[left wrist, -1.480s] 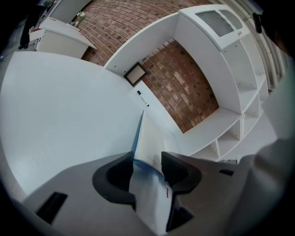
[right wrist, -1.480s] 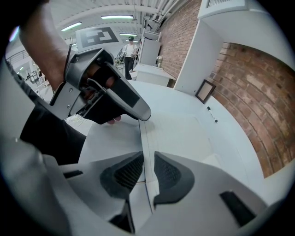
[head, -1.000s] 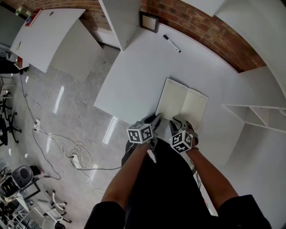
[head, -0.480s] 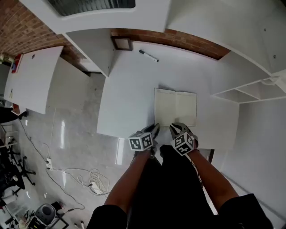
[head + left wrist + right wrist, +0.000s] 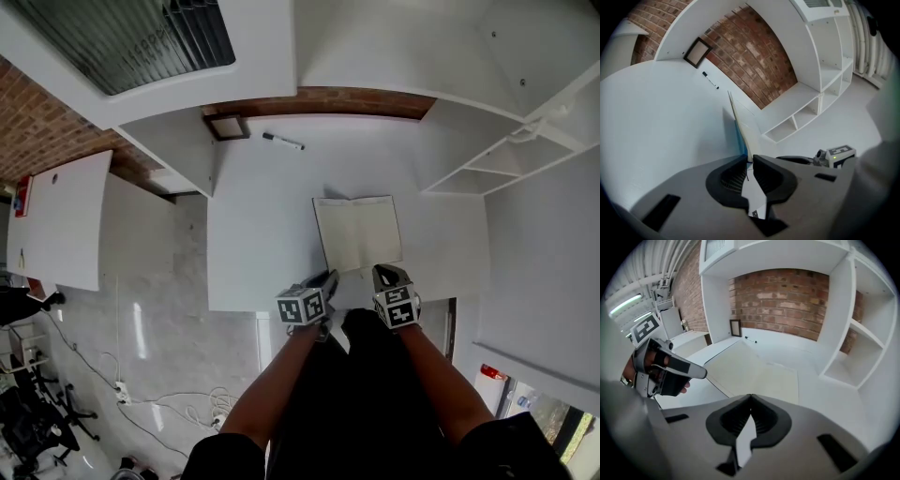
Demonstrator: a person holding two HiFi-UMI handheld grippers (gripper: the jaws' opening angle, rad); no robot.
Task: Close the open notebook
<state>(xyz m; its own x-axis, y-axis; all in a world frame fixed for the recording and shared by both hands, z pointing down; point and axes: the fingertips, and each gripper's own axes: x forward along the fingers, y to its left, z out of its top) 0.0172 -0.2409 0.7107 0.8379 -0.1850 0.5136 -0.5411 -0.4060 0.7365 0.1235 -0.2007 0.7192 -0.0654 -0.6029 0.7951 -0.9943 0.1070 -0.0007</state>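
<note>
The open notebook [image 5: 356,230] lies with its cream pages up on the white table [image 5: 253,234], near the front edge. My left gripper [image 5: 330,277] is at its near left corner. In the left gripper view its jaws [image 5: 749,159] are closing on the thin left side of the notebook [image 5: 740,126], which stands raised and edge-on, blue cover outward. My right gripper [image 5: 387,273] hovers just before the near right corner. Its jaws [image 5: 750,397] are shut with nothing between them, and the notebook [image 5: 754,371] spreads out ahead of them.
A black marker pen [image 5: 282,142] and a small dark picture frame [image 5: 229,127] lie at the far side by the brick wall. White shelving [image 5: 506,150] stands to the right. The table's front edge [image 5: 272,307] runs just under both grippers.
The head camera has swung, so the table now looks squarer. Both grippers stayed at the notebook's near edge and rose a little. The left one has taken hold of the left side.
</note>
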